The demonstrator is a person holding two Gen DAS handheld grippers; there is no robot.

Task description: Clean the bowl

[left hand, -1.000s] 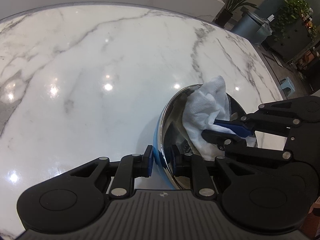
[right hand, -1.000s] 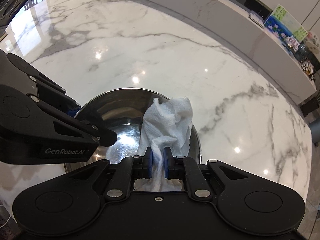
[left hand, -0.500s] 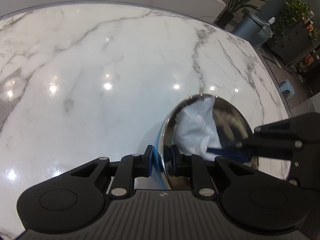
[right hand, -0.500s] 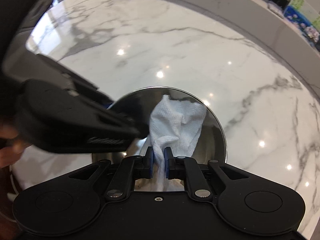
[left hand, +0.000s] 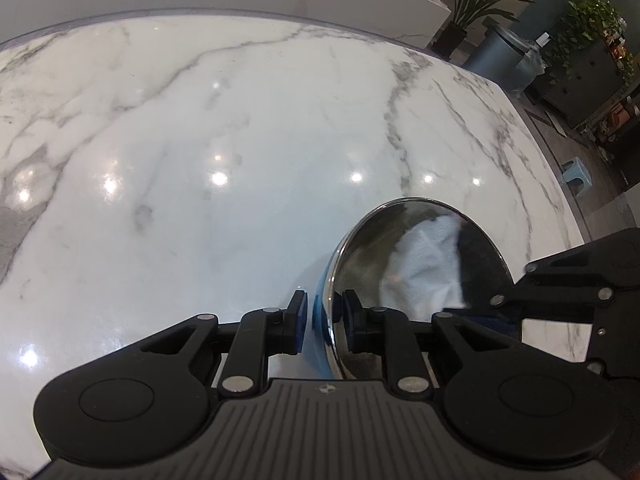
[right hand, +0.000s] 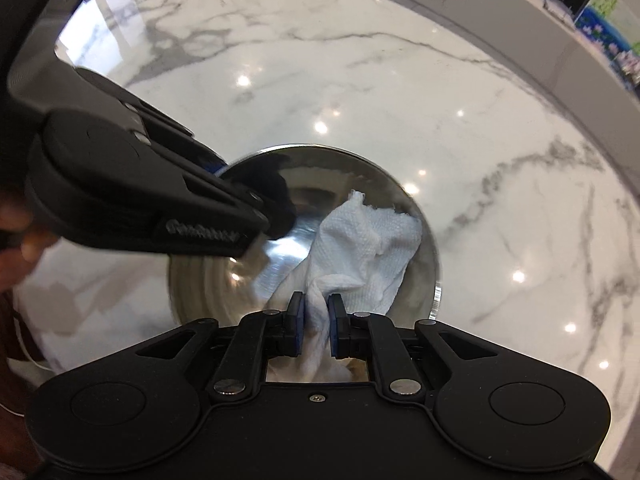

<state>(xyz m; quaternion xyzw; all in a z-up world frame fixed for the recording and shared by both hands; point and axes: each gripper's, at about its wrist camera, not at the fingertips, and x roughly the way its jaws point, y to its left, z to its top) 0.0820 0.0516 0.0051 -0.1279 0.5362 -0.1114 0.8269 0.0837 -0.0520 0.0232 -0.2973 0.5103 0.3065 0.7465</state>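
Steel is what we are seeing first: a shiny metal bowl with a blue outer wall is sitting on the white, grey-veined marble table, at about four o'clock in the left wrist view and near the centre of the right wrist view.

We are holding the left gripper over the bowl's near rim. Its jaws have just been opening a little, and they are now standing narrowly apart with the rim between them. The blue pads are showing a thin gap on either side of the wall, so they are not pressing on it.

We are keeping the right gripper pinched tight on a bunched white paper towel. The towel is fanning out from the pads towards one o'clock and lying against the bowl's inner wall. In the left wrist view this gripper is reaching into the bowl from three o'clock.

For writing, we are finding white lettering on the side of the left gripper where it is crossing the right wrist view at nine o'clock, but it is too blurred to read. A small emblem is sitting on the ribbed housing at six o'clock in the left wrist view. Colourful printed cards are standing on a counter at two o'clock, and their text is too small to read.
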